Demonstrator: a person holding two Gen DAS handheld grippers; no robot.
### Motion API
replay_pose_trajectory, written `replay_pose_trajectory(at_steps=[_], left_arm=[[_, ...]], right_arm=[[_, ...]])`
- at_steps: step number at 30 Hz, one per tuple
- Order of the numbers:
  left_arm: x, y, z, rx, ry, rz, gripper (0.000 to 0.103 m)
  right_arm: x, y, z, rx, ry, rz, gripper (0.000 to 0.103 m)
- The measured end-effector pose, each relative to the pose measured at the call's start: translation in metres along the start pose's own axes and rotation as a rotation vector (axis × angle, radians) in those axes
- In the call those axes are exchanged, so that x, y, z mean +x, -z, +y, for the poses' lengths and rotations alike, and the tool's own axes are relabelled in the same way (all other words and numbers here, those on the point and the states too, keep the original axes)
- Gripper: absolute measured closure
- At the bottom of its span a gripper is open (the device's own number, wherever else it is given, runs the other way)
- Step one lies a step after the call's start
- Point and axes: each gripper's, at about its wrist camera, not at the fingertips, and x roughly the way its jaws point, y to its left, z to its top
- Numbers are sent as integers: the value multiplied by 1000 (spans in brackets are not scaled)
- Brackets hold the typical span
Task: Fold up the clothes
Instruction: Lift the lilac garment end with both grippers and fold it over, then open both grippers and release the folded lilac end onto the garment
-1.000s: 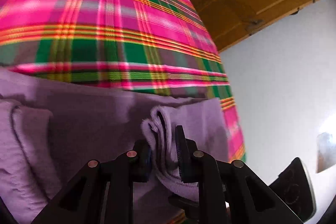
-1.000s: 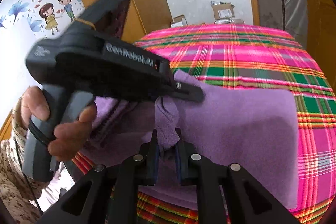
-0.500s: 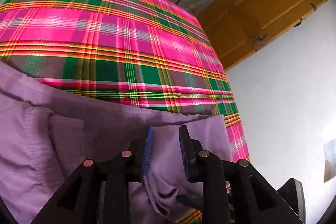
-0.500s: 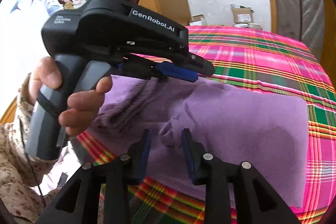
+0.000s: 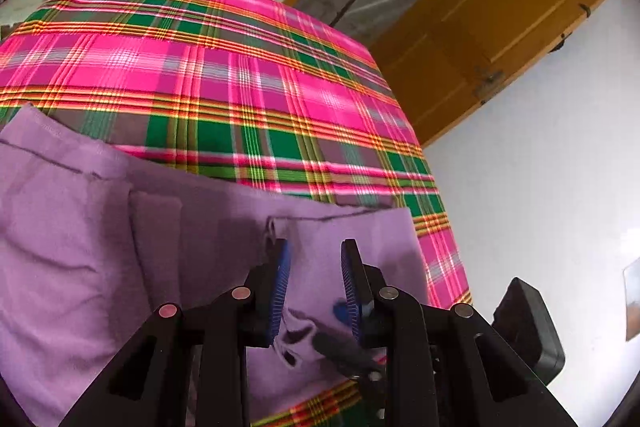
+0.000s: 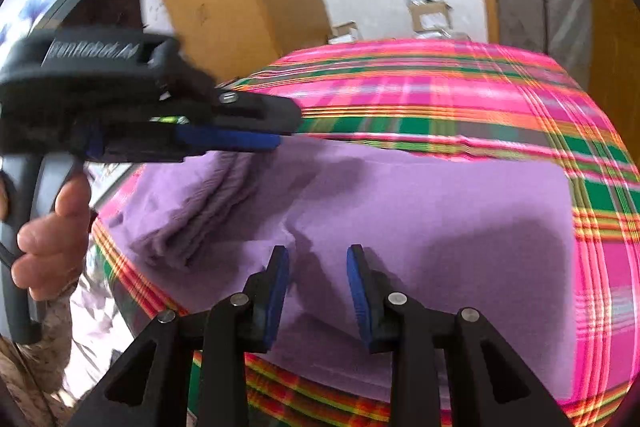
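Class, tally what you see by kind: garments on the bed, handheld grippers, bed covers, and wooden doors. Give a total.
Purple knit garment: 1
Black handheld grippers, left gripper and right gripper: 2
Pink and green plaid bed cover: 1
Brown wooden door: 1
Total: 5

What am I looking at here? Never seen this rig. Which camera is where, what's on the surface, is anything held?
No robot arm: a person holds a two-finger gripper in each hand, each with a fisheye camera looking along its fingers. The left wrist view shows the left gripper open over a purple garment. The right wrist view shows the right gripper, also open, with the person's hand holding the other one. The garment lies partly folded on a pink plaid cloth. Nothing is held.
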Motion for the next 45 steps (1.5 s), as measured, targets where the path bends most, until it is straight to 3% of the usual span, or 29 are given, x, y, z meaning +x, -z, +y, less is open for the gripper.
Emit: replay_pose_trajectory(at_steps=[2, 8, 13, 20, 24, 26, 28, 33, 45], left_arm=[[-4, 4, 1, -5, -5, -3, 69], [-19, 13, 6, -13, -34, -31, 69], [-29, 22, 15, -39, -44, -47, 69], [-42, 30, 23, -59, -50, -74, 69], [-50, 33, 31, -68, -66, -88, 69], [-54, 34, 37, -84, -71, -97, 69], [-57, 34, 43, -98, -78, -104, 69], [-63, 38, 60, -122, -103, -108, 69], [-72, 54, 98, -178, -106, -100, 69]], right_arm=[[4, -1, 6, -32, -2, 12, 71], [-1, -4, 17, -80, -35, -7, 71], [12, 6, 20, -69, -57, 54, 71], [-11, -5, 10, -19, -175, 26, 71], [-3, -14, -6, 62, -122, 7, 71], [8, -13, -10, 78, -92, 34, 77], [17, -8, -6, 63, -70, 60, 82], [17, -4, 9, -26, -42, 77, 82], [28, -13, 7, -6, -12, 84, 82]])
